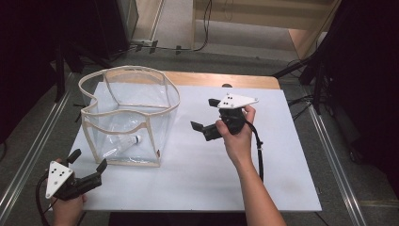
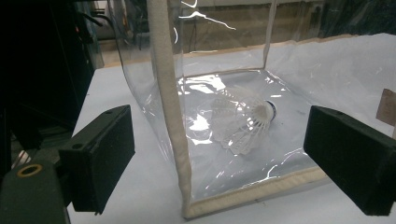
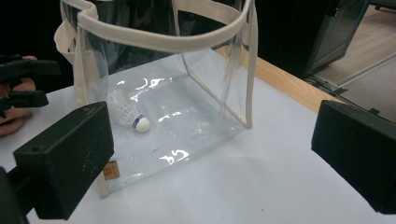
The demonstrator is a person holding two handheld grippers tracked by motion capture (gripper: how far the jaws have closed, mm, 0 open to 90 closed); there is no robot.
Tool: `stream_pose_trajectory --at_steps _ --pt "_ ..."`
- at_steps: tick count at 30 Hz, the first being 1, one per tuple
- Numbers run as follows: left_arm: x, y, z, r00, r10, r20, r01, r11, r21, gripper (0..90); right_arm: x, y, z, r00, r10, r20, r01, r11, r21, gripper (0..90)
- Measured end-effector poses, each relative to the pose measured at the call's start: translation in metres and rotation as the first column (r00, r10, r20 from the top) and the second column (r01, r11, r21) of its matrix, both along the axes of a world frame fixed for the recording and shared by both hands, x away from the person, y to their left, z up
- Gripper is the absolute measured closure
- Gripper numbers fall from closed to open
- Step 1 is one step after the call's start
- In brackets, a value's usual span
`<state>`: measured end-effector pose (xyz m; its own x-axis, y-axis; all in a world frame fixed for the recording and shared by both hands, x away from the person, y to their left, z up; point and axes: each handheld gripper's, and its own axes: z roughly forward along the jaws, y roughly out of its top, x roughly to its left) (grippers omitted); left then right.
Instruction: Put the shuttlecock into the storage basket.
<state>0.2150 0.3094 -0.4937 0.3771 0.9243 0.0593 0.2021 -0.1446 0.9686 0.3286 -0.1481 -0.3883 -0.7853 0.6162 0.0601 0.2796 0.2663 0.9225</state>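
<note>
Standing upright on the left half of a white table (image 1: 263,155): one clear plastic bag (image 1: 129,115), boxy, open at the top, all edges bound in cream fabric trim, the top rim wavy. A small tan label sits at a bottom corner of the bag, seen in the right gripper view.

Contents: one white shuttlecock (image 1: 126,141), lying on its side on the bag's floor, toward the near wall. In the left gripper view the feather skirt faces the camera and the cork end points away to the right (image 2: 245,119); in the right gripper view the cork, ringed with a dark band, points toward the camera (image 3: 128,114).

Left gripper (image 1: 87,162): held low at the table's near left corner, just outside the bag's near corner, jaws spread wide and holding nothing. The bag's trimmed corner edge stands between the two jaws in its own view, not touched by either.

Right gripper (image 1: 204,115): held above the table to the right of the bag, apart from it, aimed leftward at the bag's side wall. Jaws spread wide, nothing between them.

Beyond the table's far edge: a strip of bare wood (image 1: 226,80), then grey floor with cables.
</note>
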Motion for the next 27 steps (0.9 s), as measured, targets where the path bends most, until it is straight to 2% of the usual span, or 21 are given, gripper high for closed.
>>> stream_pose_trajectory --at_steps 27 --pt "0.0 -0.001 0.0 1.0 0.001 -0.001 -0.001 1.0 0.004 9.3 -0.027 -0.04 -0.04 0.9977 -0.048 -0.048 0.05 0.9983 0.03 0.0"
